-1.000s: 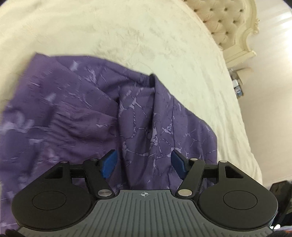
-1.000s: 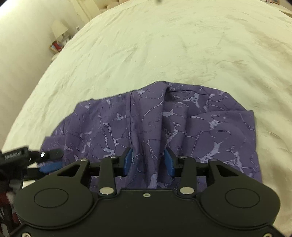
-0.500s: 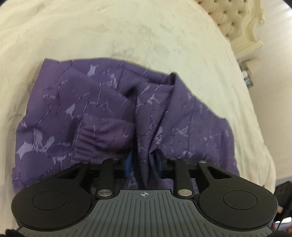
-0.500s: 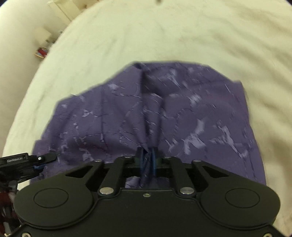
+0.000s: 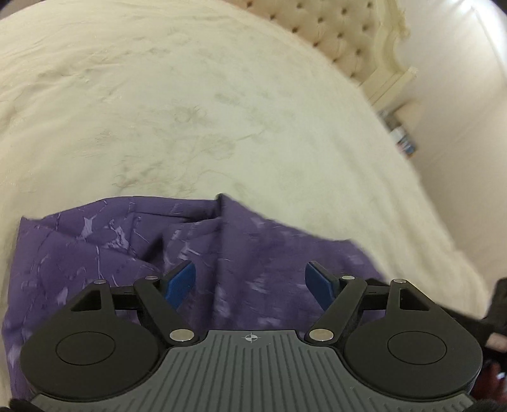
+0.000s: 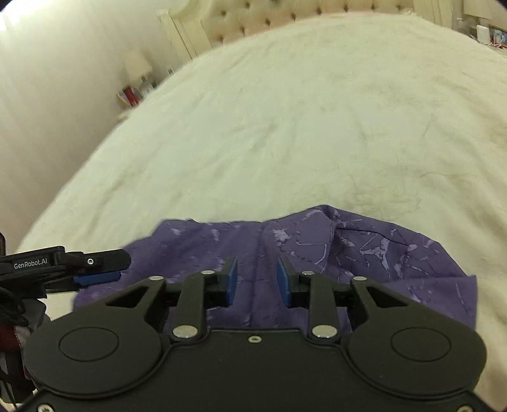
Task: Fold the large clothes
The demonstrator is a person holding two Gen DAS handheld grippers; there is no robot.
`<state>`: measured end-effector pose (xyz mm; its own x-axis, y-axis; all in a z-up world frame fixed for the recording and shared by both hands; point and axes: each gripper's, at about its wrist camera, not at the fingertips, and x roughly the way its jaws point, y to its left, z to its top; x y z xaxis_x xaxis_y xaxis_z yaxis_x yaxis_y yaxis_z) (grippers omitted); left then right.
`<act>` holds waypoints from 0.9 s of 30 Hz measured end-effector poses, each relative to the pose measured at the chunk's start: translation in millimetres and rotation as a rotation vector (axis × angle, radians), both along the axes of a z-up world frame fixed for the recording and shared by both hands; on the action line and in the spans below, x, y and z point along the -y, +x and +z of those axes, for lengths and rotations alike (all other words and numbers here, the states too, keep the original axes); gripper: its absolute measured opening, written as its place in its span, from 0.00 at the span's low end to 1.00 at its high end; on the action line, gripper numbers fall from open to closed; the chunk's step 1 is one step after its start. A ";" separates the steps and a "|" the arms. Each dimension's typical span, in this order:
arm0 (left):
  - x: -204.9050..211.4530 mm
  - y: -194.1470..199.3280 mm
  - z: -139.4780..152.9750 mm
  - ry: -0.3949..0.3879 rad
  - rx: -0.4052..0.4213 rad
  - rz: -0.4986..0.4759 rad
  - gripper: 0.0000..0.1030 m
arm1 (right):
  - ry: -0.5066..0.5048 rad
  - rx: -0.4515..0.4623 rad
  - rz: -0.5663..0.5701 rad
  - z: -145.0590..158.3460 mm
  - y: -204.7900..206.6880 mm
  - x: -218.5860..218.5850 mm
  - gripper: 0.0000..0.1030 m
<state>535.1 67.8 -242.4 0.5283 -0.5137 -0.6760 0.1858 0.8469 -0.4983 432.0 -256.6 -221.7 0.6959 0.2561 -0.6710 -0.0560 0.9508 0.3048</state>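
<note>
1. Left wrist view: the left gripper has just been opening; its blue pads now stand wide apart above the purple garment, and neither pad presses on the cloth.
2. The garment lies bunched and creased on the near part of the cream bedspread, with a raised fold running away from the gap between the fingers.
3. A tufted headboard stands at the far right. Beside it, a low stand with small items is too blurred to make out.
4. Right wrist view: the right gripper has also just been opening. Its pads stand a modest way apart, with a ridge of the garment below the gap. The pads do not clamp it.
5. The garment spreads across the near bedspread, reaching further to the right.
6. At the near left, the left gripper's finger reaches over the garment's left edge.
7. A lamp stands beside the headboard at the far left.
</note>
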 end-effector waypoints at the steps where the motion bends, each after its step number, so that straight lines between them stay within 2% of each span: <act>1: 3.1 6.4 -8.4 0.043 -0.025 0.019 0.73 | -0.012 -0.026 -0.014 -6.5 5.7 3.1 0.41; 3: -1.7 18.0 -27.7 0.116 -0.097 0.041 0.73 | -0.048 -0.098 -0.059 -23.9 14.7 12.1 0.40; 4: -6.0 21.3 -36.7 0.105 -0.119 0.023 0.73 | -0.059 -0.127 -0.077 -32.1 16.1 18.0 0.37; 6: -7.2 18.7 -35.6 0.121 -0.101 -0.021 0.73 | -0.065 -0.147 -0.093 -38.8 13.4 25.3 0.36; 7: -4.1 14.8 -30.0 0.162 -0.081 -0.054 0.73 | -0.055 -0.143 -0.093 -37.2 10.6 26.7 0.38; 9: 2.4 3.6 -16.6 0.230 -0.039 -0.091 0.73 | -0.061 -0.124 -0.092 -29.5 0.8 24.8 0.44; 12: 1.1 -25.2 6.0 0.218 0.027 -0.098 0.73 | -0.091 -0.064 -0.067 -13.7 -19.3 12.5 0.56; 15: 6.1 -61.9 14.8 0.215 0.078 -0.119 0.74 | -0.128 -0.012 -0.012 1.2 -47.5 -10.0 0.59; 16: 10.8 -72.4 14.6 0.229 0.082 -0.142 0.75 | -0.146 -0.011 0.010 0.8 -54.6 -18.7 0.63; 18: 12.9 -88.2 5.0 0.276 0.058 -0.172 0.75 | -0.183 -0.038 0.048 -6.2 -65.0 -33.6 0.71; 20: 9.5 -94.5 -12.5 0.327 -0.005 -0.162 0.76 | -0.237 -0.103 0.060 -20.6 -74.8 -44.3 0.71; 21: 5.6 -97.2 -21.2 0.333 -0.030 -0.158 0.78 | -0.267 -0.138 0.052 -28.0 -77.0 -47.4 0.72; 22: 2.3 -99.6 -26.7 0.326 -0.037 -0.164 0.78 | -0.296 -0.168 0.042 -36.8 -80.3 -48.4 0.78; 24: 3.2 -104.4 -24.3 0.346 -0.022 -0.184 0.78 | -0.310 -0.181 0.021 -44.1 -86.0 -47.1 0.84; 27: 1.8 -113.0 -4.9 0.344 0.020 -0.196 0.78 | -0.263 -0.181 -0.033 -34.6 -89.5 -40.7 0.85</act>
<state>422.1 66.0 -247.3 0.4575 -0.3519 -0.8166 0.3677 0.9110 -0.1865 342.5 -215.8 -256.3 0.5640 0.0370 -0.8250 0.0086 0.9987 0.0506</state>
